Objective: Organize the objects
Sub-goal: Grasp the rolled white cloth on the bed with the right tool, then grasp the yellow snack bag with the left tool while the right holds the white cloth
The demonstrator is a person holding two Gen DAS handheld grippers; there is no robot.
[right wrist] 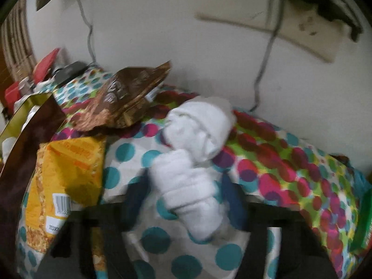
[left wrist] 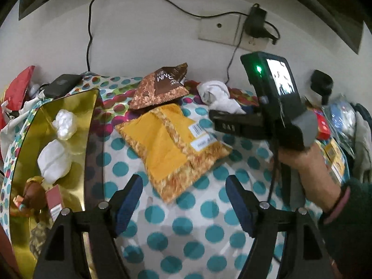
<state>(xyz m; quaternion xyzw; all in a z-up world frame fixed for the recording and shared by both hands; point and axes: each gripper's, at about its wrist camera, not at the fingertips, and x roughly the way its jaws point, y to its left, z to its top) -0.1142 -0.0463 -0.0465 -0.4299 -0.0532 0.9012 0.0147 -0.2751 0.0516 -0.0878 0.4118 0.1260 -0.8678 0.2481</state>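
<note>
My left gripper [left wrist: 184,200] is open and empty above the polka-dot bedsheet [left wrist: 190,227], just short of a yellow snack packet [left wrist: 172,146]. A brown snack packet [left wrist: 160,86] lies behind it. A gold box [left wrist: 69,107] at the left holds two white cloth bundles [left wrist: 55,160]. My right gripper [right wrist: 186,197] has its blue fingers [right wrist: 232,195] on either side of a white rolled sock [right wrist: 186,186]; the view is blurred. From the left wrist view the right gripper [left wrist: 223,116] is at the white sock [left wrist: 218,97] near the wall.
A brown toy figure [left wrist: 30,195] and a red-white box [left wrist: 54,200] sit in the gold box. A black device [left wrist: 61,82] and red bag [left wrist: 18,86] lie at far left. Cables and a wall socket [left wrist: 220,26] are behind. Packets and clothes [left wrist: 337,139] pile at right.
</note>
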